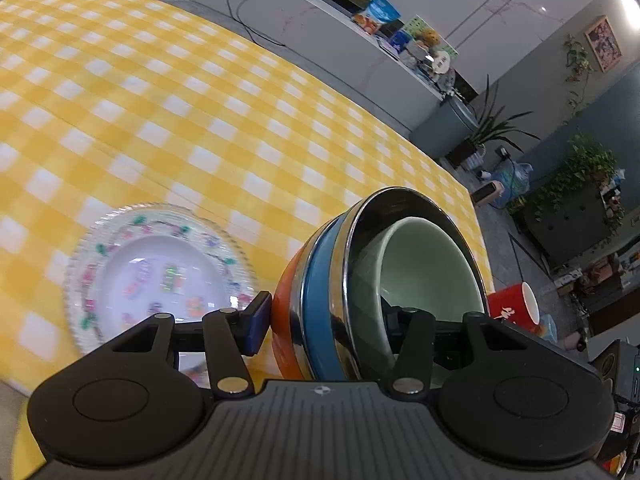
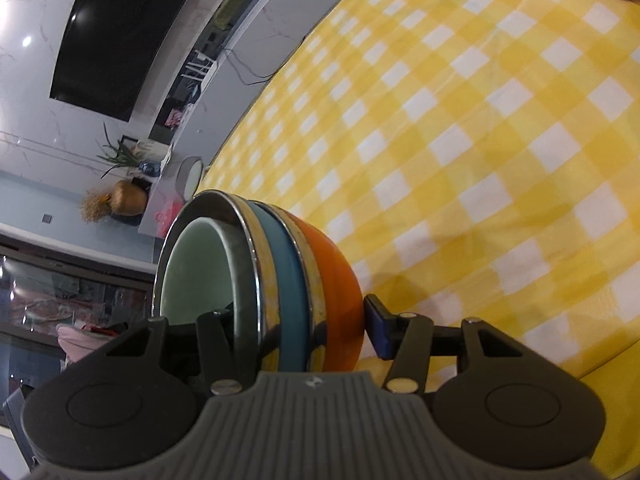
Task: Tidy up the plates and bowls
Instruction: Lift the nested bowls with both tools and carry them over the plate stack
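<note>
Tilted on edge above the yellow-and-white checked counter [image 1: 168,92], a nested stack of orange, blue and steel-rimmed bowls [image 1: 320,280] is pinched at opposite rims by the downward-angled left gripper [image 1: 326,326] and right gripper [image 2: 296,326], beside a floral ridged plate [image 1: 160,276] lying on that counter.

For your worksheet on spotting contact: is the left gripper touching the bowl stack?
Touching. In the left wrist view the left gripper straddles the bowl stack: its blue pad presses the orange outer wall, and the other finger sits inside against the pale green bowl.
</note>
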Action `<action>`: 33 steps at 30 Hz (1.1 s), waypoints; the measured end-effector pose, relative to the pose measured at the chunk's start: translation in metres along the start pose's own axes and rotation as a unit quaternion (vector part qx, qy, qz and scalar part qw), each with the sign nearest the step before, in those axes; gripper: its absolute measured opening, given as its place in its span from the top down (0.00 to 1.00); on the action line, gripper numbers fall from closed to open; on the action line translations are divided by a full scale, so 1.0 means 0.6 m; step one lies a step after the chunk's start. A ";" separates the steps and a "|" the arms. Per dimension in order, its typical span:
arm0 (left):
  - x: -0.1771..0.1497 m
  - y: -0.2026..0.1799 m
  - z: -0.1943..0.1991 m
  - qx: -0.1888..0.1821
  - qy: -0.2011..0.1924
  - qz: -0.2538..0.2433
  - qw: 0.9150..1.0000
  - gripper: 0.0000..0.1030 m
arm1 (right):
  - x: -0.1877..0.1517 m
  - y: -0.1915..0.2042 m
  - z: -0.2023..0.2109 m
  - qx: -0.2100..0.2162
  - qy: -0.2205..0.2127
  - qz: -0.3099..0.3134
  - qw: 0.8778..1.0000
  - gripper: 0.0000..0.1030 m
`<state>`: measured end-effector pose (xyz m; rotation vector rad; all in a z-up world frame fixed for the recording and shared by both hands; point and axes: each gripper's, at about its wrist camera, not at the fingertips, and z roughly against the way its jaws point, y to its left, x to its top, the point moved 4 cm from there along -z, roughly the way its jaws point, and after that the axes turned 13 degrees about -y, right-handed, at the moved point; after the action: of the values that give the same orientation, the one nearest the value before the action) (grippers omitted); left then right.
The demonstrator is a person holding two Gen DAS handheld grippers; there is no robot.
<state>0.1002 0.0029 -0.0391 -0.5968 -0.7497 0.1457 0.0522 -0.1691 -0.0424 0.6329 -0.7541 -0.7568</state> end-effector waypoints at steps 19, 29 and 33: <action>0.055 0.120 0.044 0.023 -0.026 0.057 0.998 0.45 | -0.070 0.098 -0.068 0.005 0.036 0.035 0.999 0.49; 0.048 0.172 0.022 0.029 -0.005 0.086 0.996 0.45 | -0.094 0.096 -0.114 -0.018 0.054 0.045 0.997 0.49; 0.044 0.181 0.013 0.034 0.003 0.090 0.995 0.45 | -0.097 0.087 -0.123 -0.023 0.060 0.042 0.997 0.49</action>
<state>0.1231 0.1049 -0.0795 -0.5993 -0.6827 0.3336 0.1002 -0.0766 -0.0674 0.5955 -0.6478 -0.6511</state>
